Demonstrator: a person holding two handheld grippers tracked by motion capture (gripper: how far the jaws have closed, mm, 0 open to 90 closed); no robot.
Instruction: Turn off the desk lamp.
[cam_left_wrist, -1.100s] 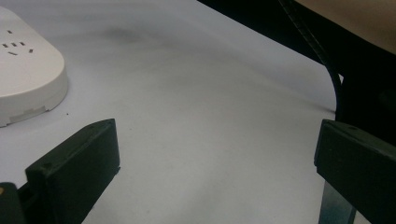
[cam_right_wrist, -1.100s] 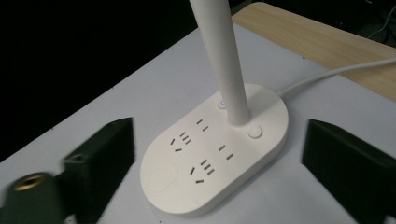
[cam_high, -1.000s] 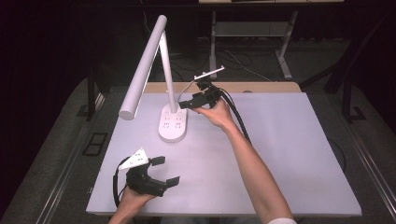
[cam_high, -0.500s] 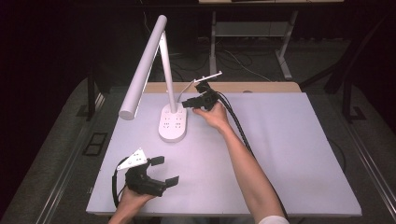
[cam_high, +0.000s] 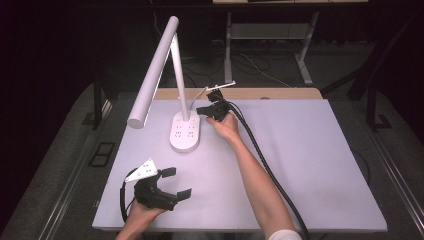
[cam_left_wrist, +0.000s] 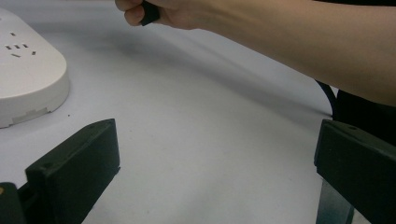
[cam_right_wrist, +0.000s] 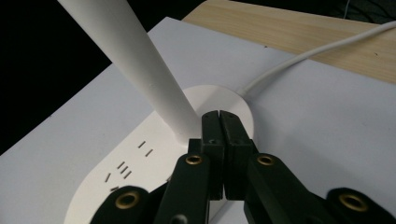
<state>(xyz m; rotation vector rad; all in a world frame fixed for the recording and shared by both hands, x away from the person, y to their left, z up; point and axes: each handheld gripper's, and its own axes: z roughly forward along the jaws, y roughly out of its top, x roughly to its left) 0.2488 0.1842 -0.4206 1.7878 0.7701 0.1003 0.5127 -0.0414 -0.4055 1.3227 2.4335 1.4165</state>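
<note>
A white desk lamp stands at the table's back left: an oval base (cam_high: 186, 132) with socket slots, a thin stem (cam_high: 181, 85) and a long slanted head (cam_high: 152, 75). My right gripper (cam_high: 204, 110) sits at the base's right side, near the foot of the stem. In the right gripper view its tips (cam_right_wrist: 219, 116) meet just over the base (cam_right_wrist: 140, 172) beside the stem (cam_right_wrist: 135, 60); the jaws have just been closing, with nothing between them. My left gripper (cam_high: 176, 182) rests open near the front left edge, its jaws (cam_left_wrist: 212, 158) wide apart over bare table.
A white board (cam_high: 310, 160) covers the table, with a wooden strip (cam_high: 280, 93) along the back. The lamp's white cord (cam_right_wrist: 303, 56) runs off over that strip. The right forearm (cam_high: 255, 175) and its black cable cross the middle of the board.
My right gripper has sunk a little toward the lamp base and its jaws have come together. The left gripper has stayed put.
</note>
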